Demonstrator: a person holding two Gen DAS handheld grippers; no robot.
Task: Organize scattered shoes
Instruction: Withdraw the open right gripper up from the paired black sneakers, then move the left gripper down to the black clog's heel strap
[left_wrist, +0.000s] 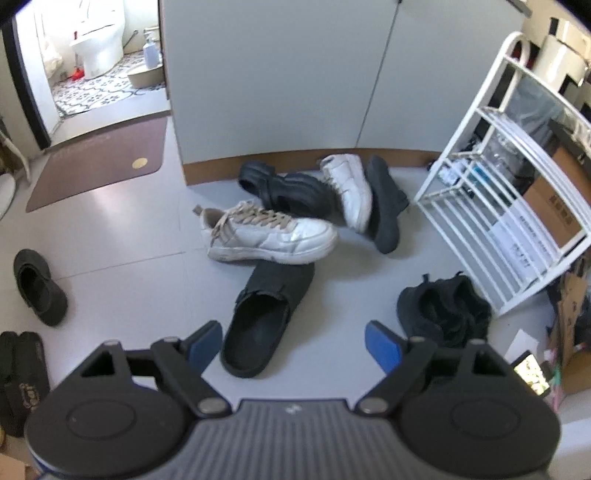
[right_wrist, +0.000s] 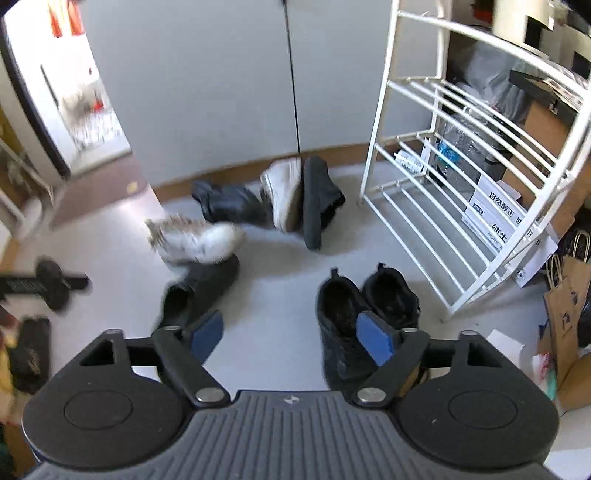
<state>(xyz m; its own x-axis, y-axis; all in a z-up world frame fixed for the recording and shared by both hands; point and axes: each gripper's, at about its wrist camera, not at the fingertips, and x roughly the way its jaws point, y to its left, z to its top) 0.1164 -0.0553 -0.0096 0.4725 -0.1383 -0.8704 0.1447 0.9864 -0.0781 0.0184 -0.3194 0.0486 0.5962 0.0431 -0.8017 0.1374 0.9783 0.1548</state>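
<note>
Left wrist view shows your left claw (left_wrist: 293, 345) spread wide with nothing between its blue pads, hanging over a black slip-on clog (left_wrist: 264, 317) at lower center of the frame. Just above it a white laced sneaker (left_wrist: 266, 234) rests on the clog's toe, and a second white sneaker (left_wrist: 349, 190) lies on its side between a glossy black shoe (left_wrist: 282, 186) and a dark shoe (left_wrist: 384, 206). Right wrist view shows your right claw (right_wrist: 291, 336) also wide apart and empty, above a pair of black sneakers (right_wrist: 364, 306) standing side by side on the floor (right_wrist: 273, 295), near the white shoe rack (right_wrist: 443, 206) at the right.
</note>
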